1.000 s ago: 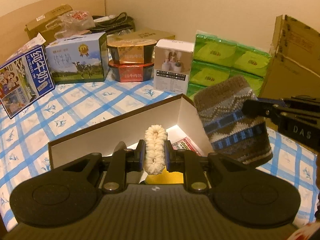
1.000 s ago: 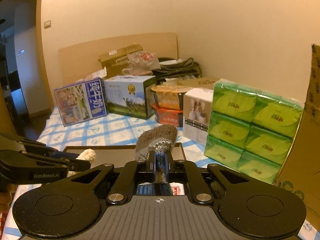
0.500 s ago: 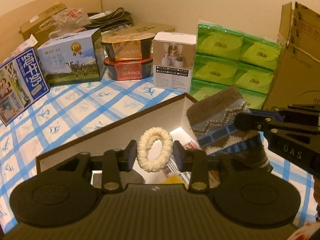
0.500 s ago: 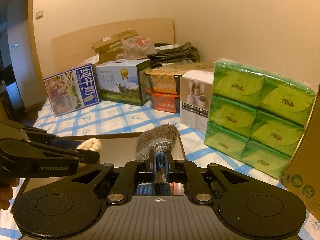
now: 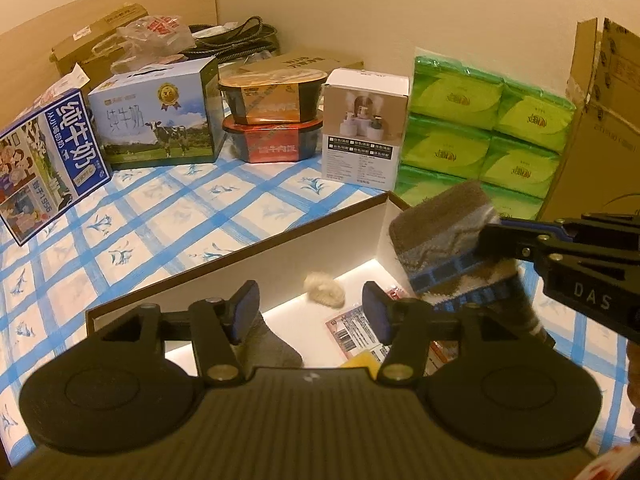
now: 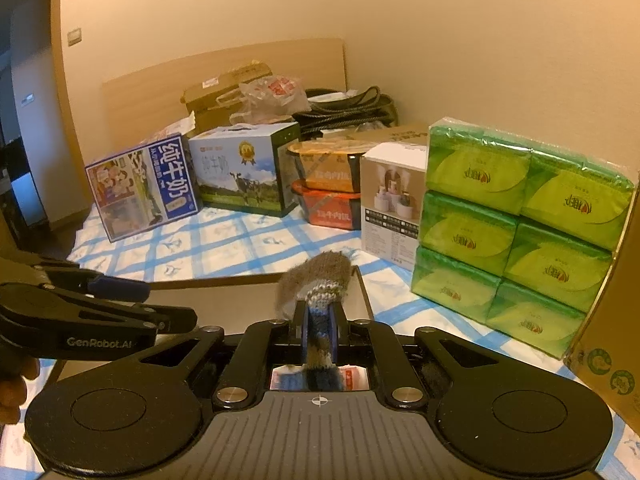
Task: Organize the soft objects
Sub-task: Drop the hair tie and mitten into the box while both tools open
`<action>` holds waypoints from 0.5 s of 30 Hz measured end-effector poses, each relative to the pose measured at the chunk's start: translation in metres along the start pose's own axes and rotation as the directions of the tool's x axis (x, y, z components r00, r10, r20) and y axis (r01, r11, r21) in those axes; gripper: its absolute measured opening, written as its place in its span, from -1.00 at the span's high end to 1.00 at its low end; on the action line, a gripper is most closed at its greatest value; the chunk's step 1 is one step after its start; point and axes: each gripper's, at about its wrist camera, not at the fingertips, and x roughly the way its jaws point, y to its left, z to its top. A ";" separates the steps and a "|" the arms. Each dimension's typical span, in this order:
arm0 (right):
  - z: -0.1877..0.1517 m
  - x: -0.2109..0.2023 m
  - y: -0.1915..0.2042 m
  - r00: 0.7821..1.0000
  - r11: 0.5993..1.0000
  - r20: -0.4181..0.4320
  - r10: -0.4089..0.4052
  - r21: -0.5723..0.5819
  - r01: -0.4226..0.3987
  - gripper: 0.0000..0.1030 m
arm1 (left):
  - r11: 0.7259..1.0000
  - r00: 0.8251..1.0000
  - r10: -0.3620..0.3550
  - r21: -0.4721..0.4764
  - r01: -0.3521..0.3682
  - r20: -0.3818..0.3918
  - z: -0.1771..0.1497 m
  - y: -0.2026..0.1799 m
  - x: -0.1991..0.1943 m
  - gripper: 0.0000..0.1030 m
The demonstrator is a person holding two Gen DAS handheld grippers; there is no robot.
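Left wrist view: left gripper [image 5: 310, 308], jaws just opening, holds nothing; fluffy scrunchie [image 5: 324, 289] lies inside the box [image 5: 280, 248], frame centre.

Right wrist view: right gripper [image 6: 319, 322] is clamped on the knit sock [image 6: 316, 284], lower centre. Risk: released early, the sock could drape over the box rim.

Setting: a room in a home, used partly for storage. Plain cream walls [image 6: 440, 40]; a flat surface under a blue-and-white checked cloth [image 5: 160, 220]. Household goods are lined up on it: two blue milk cartons [image 5: 156, 116], stacked instant-meal tubs [image 5: 272, 120], a white product box [image 5: 364, 128], a green multipack of tissues [image 6: 516, 216], brown cardboard boxes [image 5: 600, 120].
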 end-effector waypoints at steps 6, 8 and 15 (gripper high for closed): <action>0.003 -0.004 0.005 0.999 1.000 0.029 0.022 -0.001 -0.022 -0.01 | 1.000 1.000 -0.008 -0.007 0.008 0.000 -0.004 0.005 -0.008 -0.06; 0.003 -0.008 0.007 0.999 1.000 0.042 0.025 -0.006 -0.025 -0.03 | 1.000 1.000 -0.004 -0.009 0.004 0.000 -0.004 0.006 -0.009 -0.14; -0.002 -0.015 0.012 0.999 0.999 0.006 0.045 -0.007 -0.045 -0.10 | 0.998 1.000 -0.014 -0.054 0.014 -0.013 -0.008 0.012 -0.019 -0.15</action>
